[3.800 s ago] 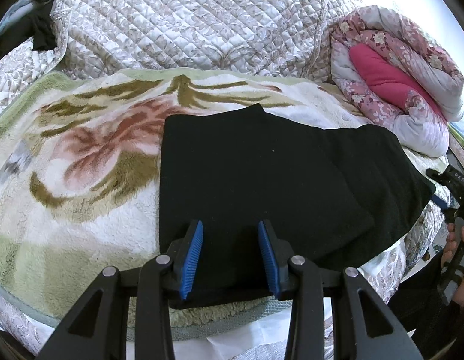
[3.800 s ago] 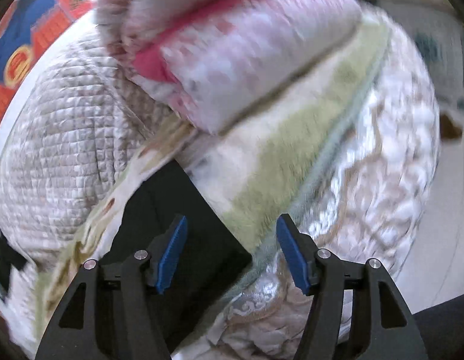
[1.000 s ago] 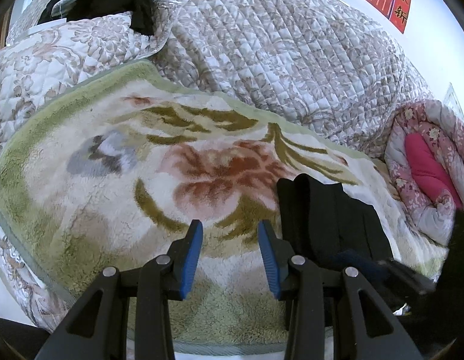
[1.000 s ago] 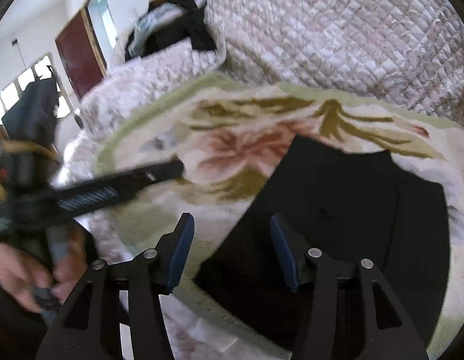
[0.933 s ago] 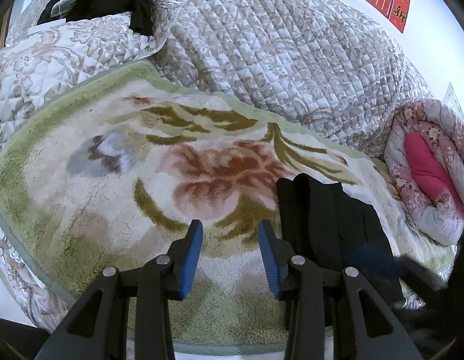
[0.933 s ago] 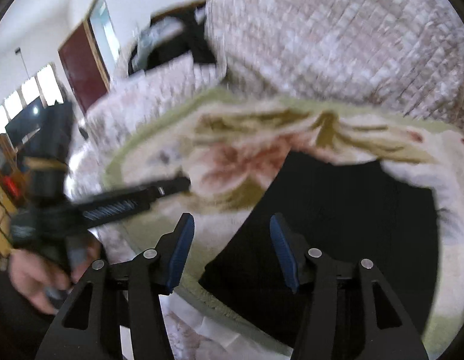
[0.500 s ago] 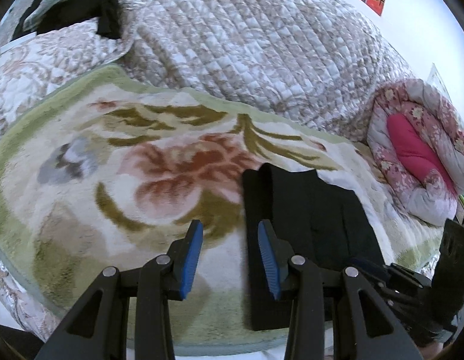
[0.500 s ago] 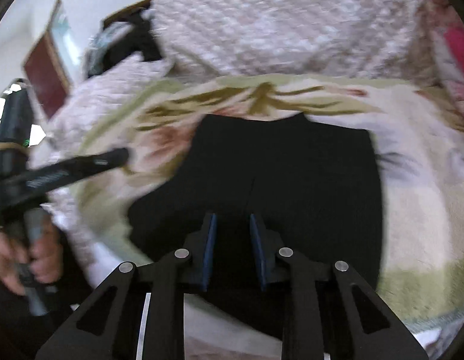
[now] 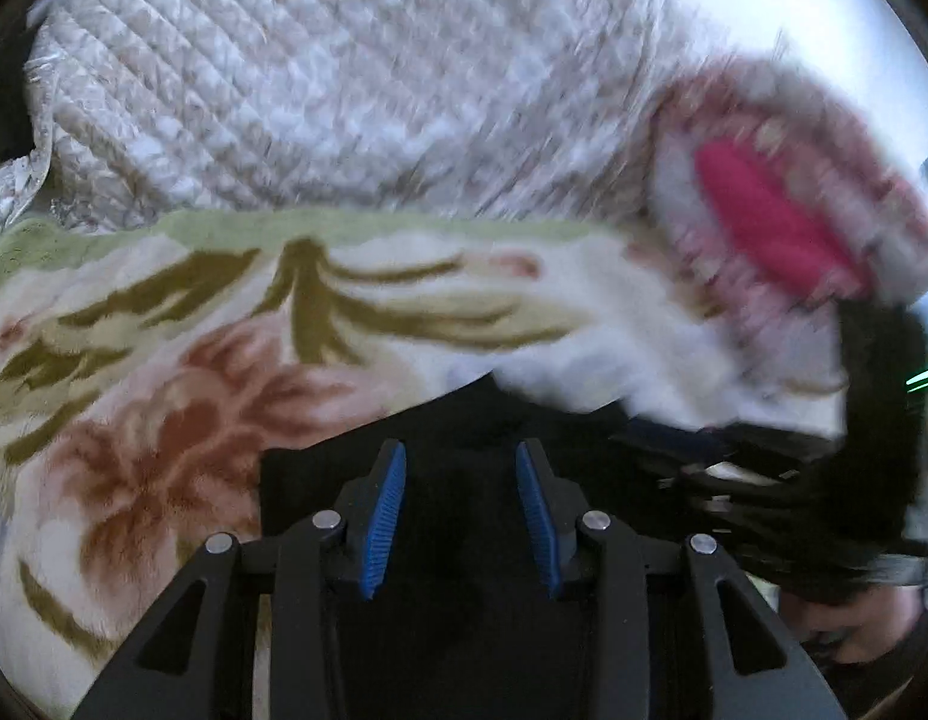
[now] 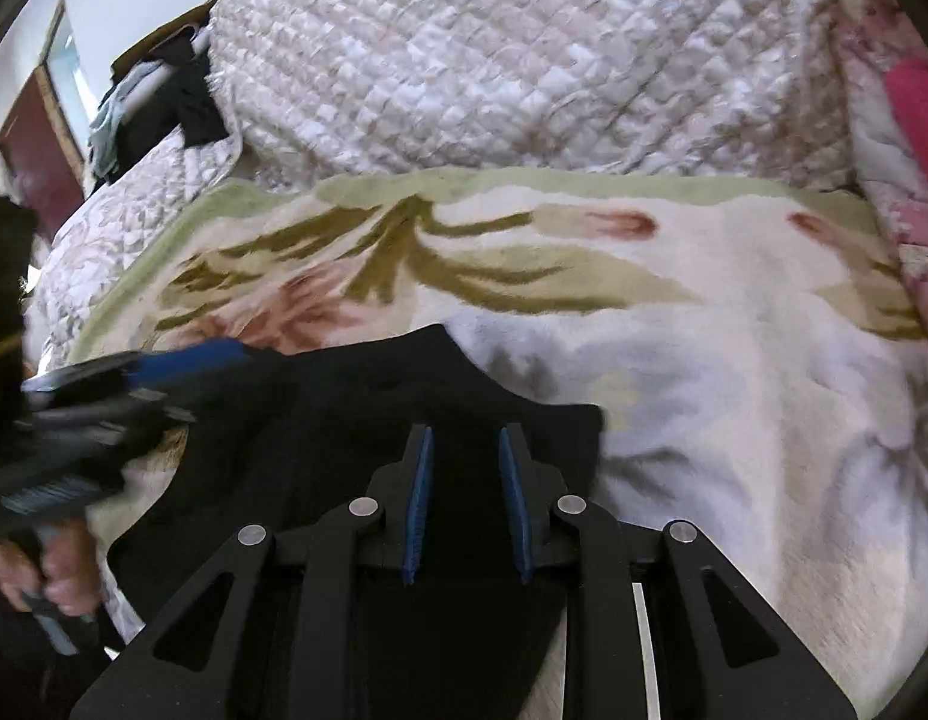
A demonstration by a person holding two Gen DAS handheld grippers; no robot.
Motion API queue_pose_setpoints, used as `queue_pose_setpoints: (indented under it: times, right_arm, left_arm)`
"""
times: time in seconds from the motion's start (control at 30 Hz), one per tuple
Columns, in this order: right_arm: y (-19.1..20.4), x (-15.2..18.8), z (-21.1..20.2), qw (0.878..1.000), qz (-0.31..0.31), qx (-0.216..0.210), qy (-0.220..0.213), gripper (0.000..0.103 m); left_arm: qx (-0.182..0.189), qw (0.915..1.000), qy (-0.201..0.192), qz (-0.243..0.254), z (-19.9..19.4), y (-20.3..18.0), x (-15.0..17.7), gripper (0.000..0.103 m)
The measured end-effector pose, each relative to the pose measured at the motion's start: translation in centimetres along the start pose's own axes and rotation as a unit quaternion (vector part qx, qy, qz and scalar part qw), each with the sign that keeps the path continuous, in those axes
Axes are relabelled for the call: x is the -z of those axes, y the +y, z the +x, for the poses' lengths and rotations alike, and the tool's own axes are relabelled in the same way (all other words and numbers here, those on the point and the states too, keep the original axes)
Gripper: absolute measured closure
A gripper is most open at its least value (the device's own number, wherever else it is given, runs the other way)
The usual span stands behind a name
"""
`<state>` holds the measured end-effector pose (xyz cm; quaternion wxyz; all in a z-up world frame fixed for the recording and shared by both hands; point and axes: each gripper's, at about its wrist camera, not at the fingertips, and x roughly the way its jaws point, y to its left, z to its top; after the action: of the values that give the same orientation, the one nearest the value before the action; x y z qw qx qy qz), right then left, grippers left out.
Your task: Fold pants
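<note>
Hovering over folded black pants [image 10: 368, 420] on the bed blanket [image 10: 704, 360], right tool [image 10: 464, 501] narrow, left tool [image 9: 461, 519] at 9 o'clock half-wide, both empty, likely positioning to tidy the fold.

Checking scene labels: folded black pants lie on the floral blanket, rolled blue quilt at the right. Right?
Not quite. The rolled quilt at the right is pink floral with a bright pink patch, not blue; the left wrist view shows it. The folded black pants do lie on the floral blanket.

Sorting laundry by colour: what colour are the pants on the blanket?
Black. The pants show best in the right wrist view, against the floral blanket.
</note>
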<state>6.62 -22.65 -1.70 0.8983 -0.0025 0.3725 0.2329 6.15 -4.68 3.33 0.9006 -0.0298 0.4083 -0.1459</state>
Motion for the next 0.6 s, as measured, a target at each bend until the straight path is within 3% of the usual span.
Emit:
queue_pose_setpoints:
  times: [0.07,0.13,0.17,0.27,0.47,0.6]
  right_arm:
    - [-0.1,0.2,1.8,1.0,-0.016,0.011,0.02,0.082]
    - [-1.5,0.2,2.6,1.0,-0.002,0.018,0.005,0.085]
    - [-2.2,0.0,2.7,1.0,0.011,0.017,0.002,0.094]
    - [-4.0,-0.2,2.7,0.998,0.055,0.029,-0.008,0.102]
    - [-4.4,-0.1,2.3,0.997,0.074,0.011,-0.014,0.102]
    - [-2.5,0.4,-0.2,0.998,0.055,0.032,-0.027,0.09]
  left_arm:
    - [-0.009,0.9997,0.017,-0.012,1.1,1.1,1.0,0.066]
    - [-0.015,0.9998,0.0,-0.016,0.8,1.9,1.9,0.081]
    - [-0.02,0.9996,-0.005,-0.019,0.6,2.1,2.1,0.084]
    - [-0.019,0.9992,-0.016,-0.031,0.7,2.6,2.5,0.09]
    - [-0.023,0.9988,-0.029,-0.031,1.0,2.8,2.4,0.093]
    - [-0.03,0.9988,-0.025,-0.029,0.4,2.7,2.4,0.092]
